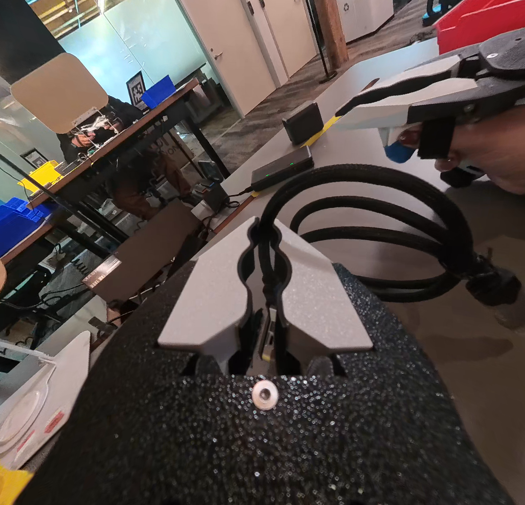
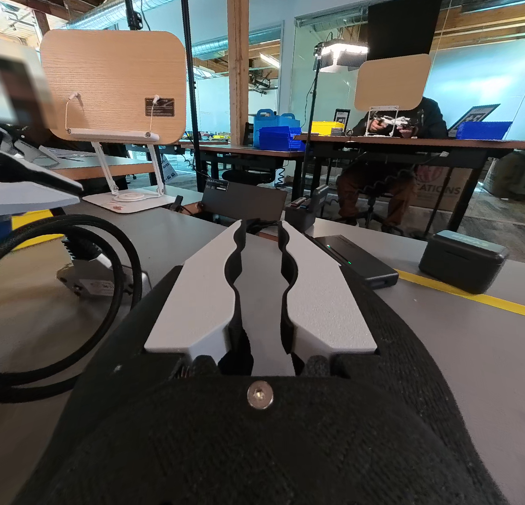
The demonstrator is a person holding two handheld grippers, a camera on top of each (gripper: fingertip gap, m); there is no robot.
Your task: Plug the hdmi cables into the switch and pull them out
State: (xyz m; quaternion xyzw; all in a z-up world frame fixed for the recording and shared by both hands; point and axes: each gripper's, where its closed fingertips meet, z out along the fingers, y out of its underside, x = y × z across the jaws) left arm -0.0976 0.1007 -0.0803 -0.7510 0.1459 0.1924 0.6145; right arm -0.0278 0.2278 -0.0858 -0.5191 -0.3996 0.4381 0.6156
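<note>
Left gripper [image 1: 265, 230] clamps the braided HDMI cable [image 1: 369, 176]; right gripper [image 2: 261, 232] empty, jaws apart.
Black switch [image 2: 355, 259], faint lettering on its top, lies just right of the right gripper's fingertips.

Writing shows on several things, none given here. A dark plate [image 2: 159, 106] sits on the wooden board [image 2: 113, 85] far left. The black panel [image 2: 244, 200] past the worktop's far edge bears a white label [image 2: 217, 185]. The cardboard box [image 2: 443, 190] far right carries large print, and the dark case [image 2: 461, 261] has lettering on its lid.
</note>
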